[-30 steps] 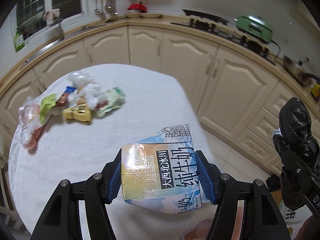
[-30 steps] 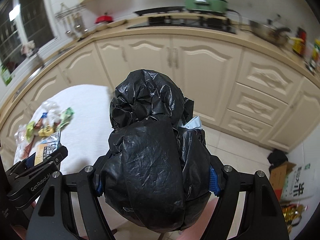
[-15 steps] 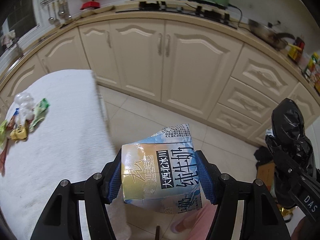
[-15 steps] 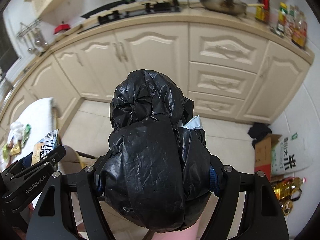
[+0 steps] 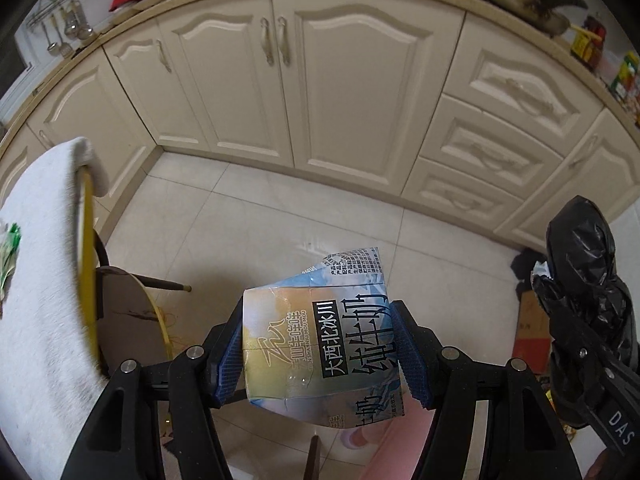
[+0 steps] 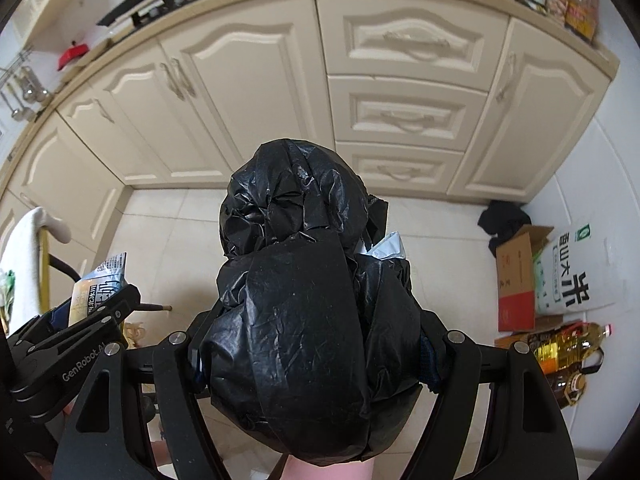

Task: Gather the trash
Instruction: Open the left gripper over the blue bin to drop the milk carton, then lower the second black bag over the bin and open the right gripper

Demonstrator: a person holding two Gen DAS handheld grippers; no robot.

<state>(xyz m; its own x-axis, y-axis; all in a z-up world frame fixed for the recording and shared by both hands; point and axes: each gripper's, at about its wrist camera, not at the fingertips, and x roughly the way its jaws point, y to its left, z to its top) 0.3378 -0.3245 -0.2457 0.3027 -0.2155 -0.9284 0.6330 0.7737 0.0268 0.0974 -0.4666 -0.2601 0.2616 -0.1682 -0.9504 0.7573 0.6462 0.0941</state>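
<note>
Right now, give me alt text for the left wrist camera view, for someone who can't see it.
The left gripper clamps a crumpled blue and white milk carton above a pale tiled floor. Cream kitchen cabinets curve behind; a white-clothed table is at left, and the right gripper holds a black trash bag at right.

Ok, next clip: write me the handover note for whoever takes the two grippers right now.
Left gripper: shut on the crushed milk carton, held above the floor tiles, off the table.
Right gripper: shut on the stuffed black trash bag; a bit of white wrapper pokes out of it.
Both point steeply down at the floor in front of the cabinets.
Done: carton lifted off the towel-covered table; the bag already holds some trash.
Left: get the carton into the bag, then go back for the wrappers at the table's left edge. No bin is visible.
</note>
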